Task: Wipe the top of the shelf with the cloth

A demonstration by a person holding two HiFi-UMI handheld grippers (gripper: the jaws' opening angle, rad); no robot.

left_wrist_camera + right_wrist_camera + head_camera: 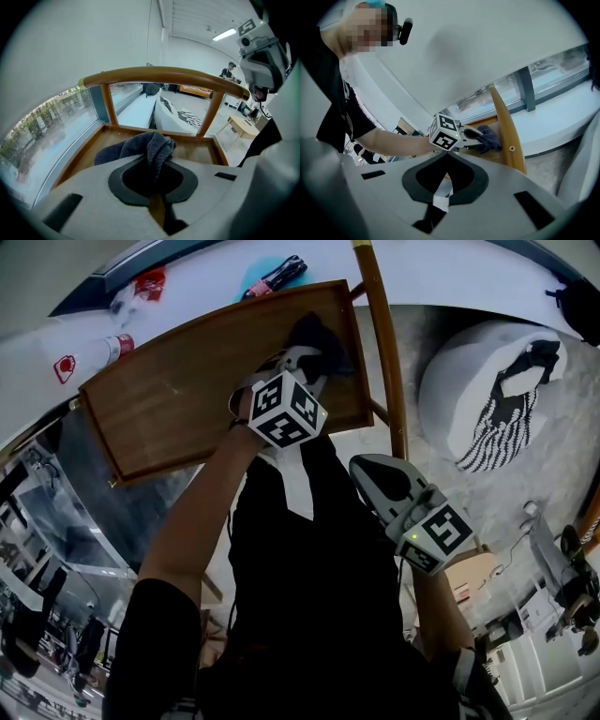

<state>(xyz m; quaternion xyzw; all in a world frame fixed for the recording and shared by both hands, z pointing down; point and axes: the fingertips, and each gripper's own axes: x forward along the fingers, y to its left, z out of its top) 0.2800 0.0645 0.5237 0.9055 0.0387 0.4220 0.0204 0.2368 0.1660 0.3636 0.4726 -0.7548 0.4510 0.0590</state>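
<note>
Left gripper point(157, 180) clamps the dark cloth point(146, 146), pressing it onto the wooden shelf top point(178, 399) for wiping contact; right gripper point(446, 185), closed and empty, hangs clear.

Head view steeply down, both gripper views face the shared shelf point(178, 399), left nearest

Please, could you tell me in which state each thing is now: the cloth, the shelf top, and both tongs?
cloth: bunched up, pinched in the tongs, lying on the shelf top near a corner.
shelf top: bare wood apart from the cloth.
left tongs: shut on the cloth, down at the shelf top.
right tongs: shut, nothing between them, held away from the shelf.
</note>
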